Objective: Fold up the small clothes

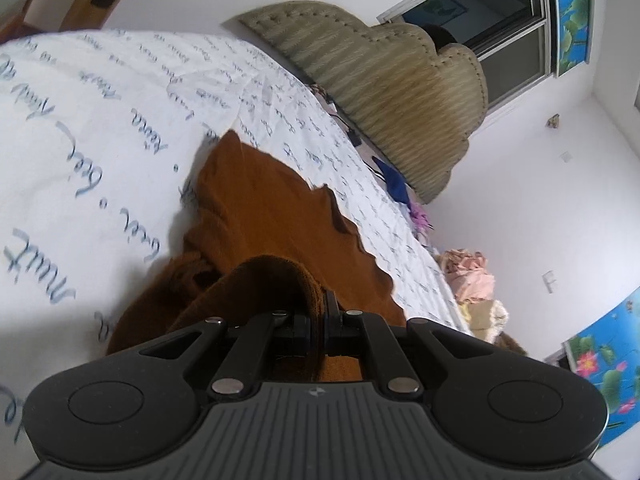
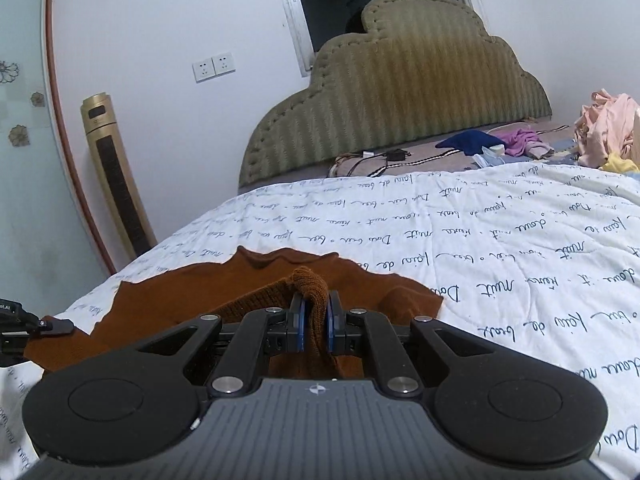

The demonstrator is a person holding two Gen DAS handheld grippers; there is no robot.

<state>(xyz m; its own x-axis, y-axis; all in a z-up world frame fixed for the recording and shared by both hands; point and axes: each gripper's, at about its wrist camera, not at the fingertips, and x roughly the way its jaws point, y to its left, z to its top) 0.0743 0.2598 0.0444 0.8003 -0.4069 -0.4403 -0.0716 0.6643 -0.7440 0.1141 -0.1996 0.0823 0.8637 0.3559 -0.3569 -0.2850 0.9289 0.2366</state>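
Note:
A small brown knit garment (image 1: 264, 216) lies on the white bed cover with blue script (image 1: 100, 128). My left gripper (image 1: 318, 320) is shut on a raised fold of the brown garment, which bulges over its fingers. In the right wrist view the same brown garment (image 2: 192, 292) spreads flat ahead, and my right gripper (image 2: 315, 320) is shut on another bunched edge of it, pinched between the blue pads (image 2: 299, 326). The other gripper's black body (image 2: 24, 324) shows at the left edge.
A padded olive headboard (image 2: 400, 92) stands behind the bed. Loose clothes lie near it: a blue piece (image 2: 468, 140), a purple piece (image 2: 524, 140), and a pink pile (image 2: 608, 128). A gold tower fan (image 2: 116, 176) stands at the left wall. Cables (image 2: 384, 160) lie by the headboard.

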